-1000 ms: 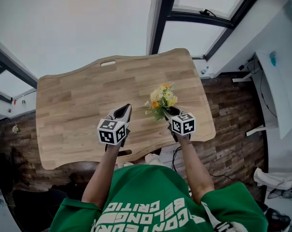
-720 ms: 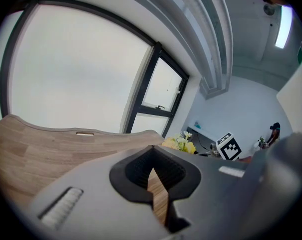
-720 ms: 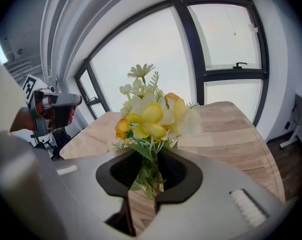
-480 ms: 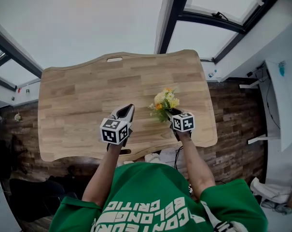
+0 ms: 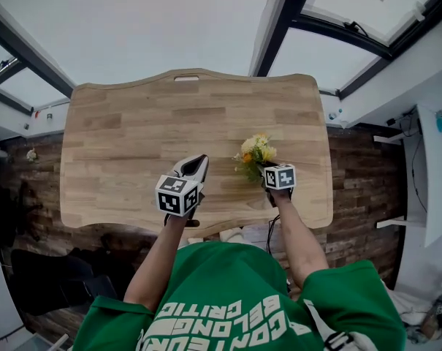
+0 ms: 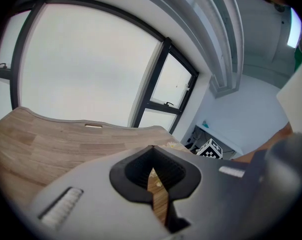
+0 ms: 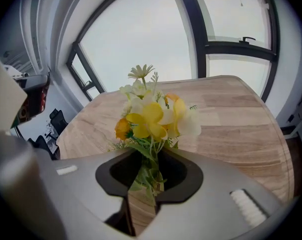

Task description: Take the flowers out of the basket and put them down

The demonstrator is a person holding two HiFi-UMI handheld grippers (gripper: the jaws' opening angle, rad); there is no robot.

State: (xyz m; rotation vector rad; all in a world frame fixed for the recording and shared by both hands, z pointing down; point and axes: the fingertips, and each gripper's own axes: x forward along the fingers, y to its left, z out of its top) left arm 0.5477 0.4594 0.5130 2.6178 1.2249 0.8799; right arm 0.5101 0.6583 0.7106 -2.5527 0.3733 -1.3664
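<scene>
A small bunch of yellow, white and orange flowers (image 5: 254,152) with green leaves stands upright in my right gripper (image 5: 263,168), over the front right part of the wooden table (image 5: 133,137). In the right gripper view the green stems run down between the jaws, which are shut on them, and the flowers (image 7: 151,116) rise above the right gripper (image 7: 150,156). My left gripper (image 5: 195,163) hovers to the left of the flowers, near the table's front edge. Its jaws meet at the tips with nothing between them, as the left gripper view (image 6: 151,151) shows. No basket is in view.
The table has a slot handle (image 5: 185,78) at its far edge. Large windows with dark frames (image 5: 279,20) lie beyond it. Dark plank flooring (image 5: 367,174) surrounds the table, with a white shelf (image 5: 432,167) at the right.
My right gripper has sunk toward the table with the flowers still in it. The left gripper has dropped only slightly.
</scene>
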